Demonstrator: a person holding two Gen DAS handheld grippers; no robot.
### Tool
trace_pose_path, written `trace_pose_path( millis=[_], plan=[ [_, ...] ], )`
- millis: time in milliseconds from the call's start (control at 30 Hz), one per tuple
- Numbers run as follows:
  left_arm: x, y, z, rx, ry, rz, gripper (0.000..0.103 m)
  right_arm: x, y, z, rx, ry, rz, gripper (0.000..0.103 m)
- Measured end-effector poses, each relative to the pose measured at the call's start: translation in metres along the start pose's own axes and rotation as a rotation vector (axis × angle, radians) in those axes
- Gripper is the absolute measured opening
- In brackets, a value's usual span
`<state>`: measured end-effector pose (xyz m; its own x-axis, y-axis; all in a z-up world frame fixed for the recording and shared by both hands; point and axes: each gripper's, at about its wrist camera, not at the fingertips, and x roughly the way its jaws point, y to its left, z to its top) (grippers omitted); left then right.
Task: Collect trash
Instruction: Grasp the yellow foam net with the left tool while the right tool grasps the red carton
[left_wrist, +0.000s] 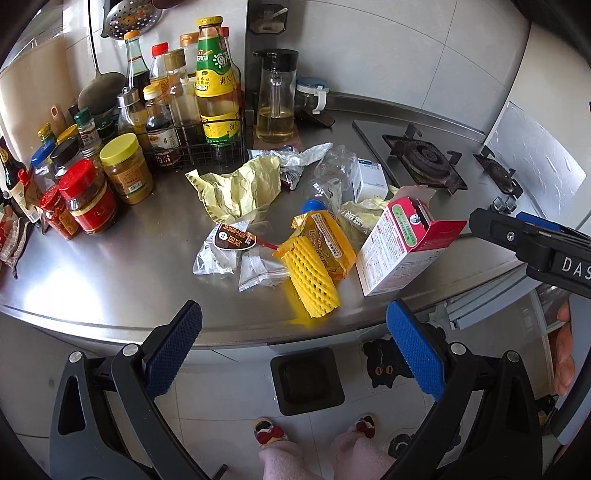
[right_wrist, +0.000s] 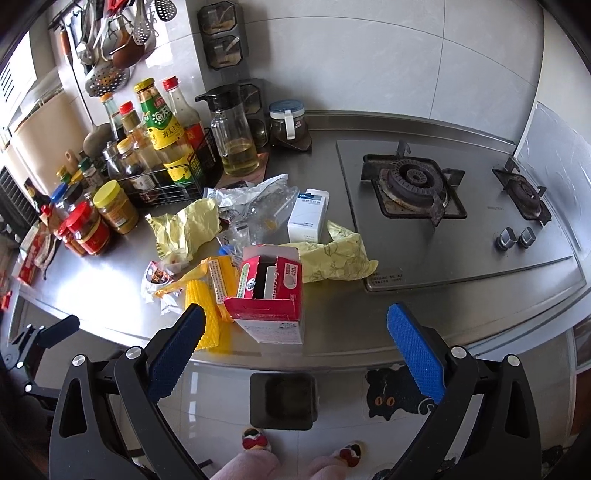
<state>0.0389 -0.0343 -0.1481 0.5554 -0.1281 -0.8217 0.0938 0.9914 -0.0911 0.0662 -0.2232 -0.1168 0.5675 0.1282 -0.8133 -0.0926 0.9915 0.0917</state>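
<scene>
On the far left of the steel counter (left_wrist: 122, 280) stand red-lidded jars (left_wrist: 88, 201) and a yellow-lidded jar (left_wrist: 127, 168), and behind them a wire rack of sauce bottles (left_wrist: 216, 79). The trash lies in the middle of the counter, at about 12 o'clock from the left gripper (left_wrist: 293, 350): a crumpled yellow paper (left_wrist: 236, 184), a clear snack wrapper with a dark label (left_wrist: 225, 245), a yellow foam net sleeve (left_wrist: 312, 275) resting partly on an orange packet (left_wrist: 328, 234), a crushed plastic bottle (left_wrist: 332, 171), a small white box (left_wrist: 369, 177) and a red and white carton (left_wrist: 402, 245) with its top flaps open.

The left gripper is held level in front of the counter edge, pointing forward; its blue pads (left_wrist: 173, 347) are spread wide and hold nothing. Below it on the floor stands a dark bin (left_wrist: 306, 380), at 6 o'clock from the pile, and the person's slippers (left_wrist: 267, 432) show beneath.

The right gripper (right_wrist: 295, 352) is also wide open and empty, with the carton at 12 o'clock just beyond its fingertips; I cannot tell for sure whether the left pad touches the foam sleeve. In the left view this gripper comes in from 3 o'clock, close to the carton, and a hand (left_wrist: 565, 350) shows behind it. To the right is the gas hob (right_wrist: 417, 188) with two knobs (right_wrist: 515, 236).
</scene>
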Motion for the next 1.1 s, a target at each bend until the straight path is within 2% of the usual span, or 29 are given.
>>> trace_pose_path(
  millis=[100,200,433,533,667,733,867,933,967,1000,1100],
  plan=[
    [0.015,-0.002,-0.009,0.009,0.014,-0.027,0.093,0.013,0.004,-0.002,-0.009,0.016,0.003,0.098],
    [0.030,-0.004,-0.017,0.016,0.021,-0.063,0.082,0.026,0.003,-0.003,0.004,0.032,0.014,0.095],
    [0.066,-0.005,-0.025,-0.008,0.023,-0.131,0.072,0.054,0.002,-0.003,0.007,0.031,-0.002,0.092],
    [0.080,-0.008,-0.023,-0.020,0.019,-0.117,0.072,0.062,0.006,-0.003,-0.009,0.020,-0.019,0.092],
    [0.095,-0.011,-0.018,-0.025,0.028,-0.063,0.072,0.066,0.010,-0.004,-0.024,-0.012,-0.031,0.092],
    [0.103,-0.012,-0.017,-0.033,0.048,-0.063,0.068,0.070,0.011,-0.005,-0.033,-0.006,-0.045,0.092],
    [0.118,-0.010,-0.018,-0.048,0.080,-0.064,0.051,0.080,0.010,-0.006,-0.043,0.018,-0.054,0.089],
    [0.123,-0.010,-0.017,-0.051,0.091,-0.074,0.041,0.085,0.010,-0.007,-0.048,0.036,-0.049,0.079],
    [0.124,-0.010,-0.018,-0.049,0.094,-0.078,0.031,0.088,0.009,-0.008,-0.048,0.050,-0.039,0.064],
    [0.125,-0.010,-0.018,-0.046,0.093,-0.080,0.023,0.089,0.009,-0.009,-0.048,0.049,-0.039,0.059],
    [0.123,-0.011,-0.016,-0.044,0.084,-0.087,0.011,0.087,0.010,-0.009,-0.047,0.053,-0.044,0.058]
  ],
)
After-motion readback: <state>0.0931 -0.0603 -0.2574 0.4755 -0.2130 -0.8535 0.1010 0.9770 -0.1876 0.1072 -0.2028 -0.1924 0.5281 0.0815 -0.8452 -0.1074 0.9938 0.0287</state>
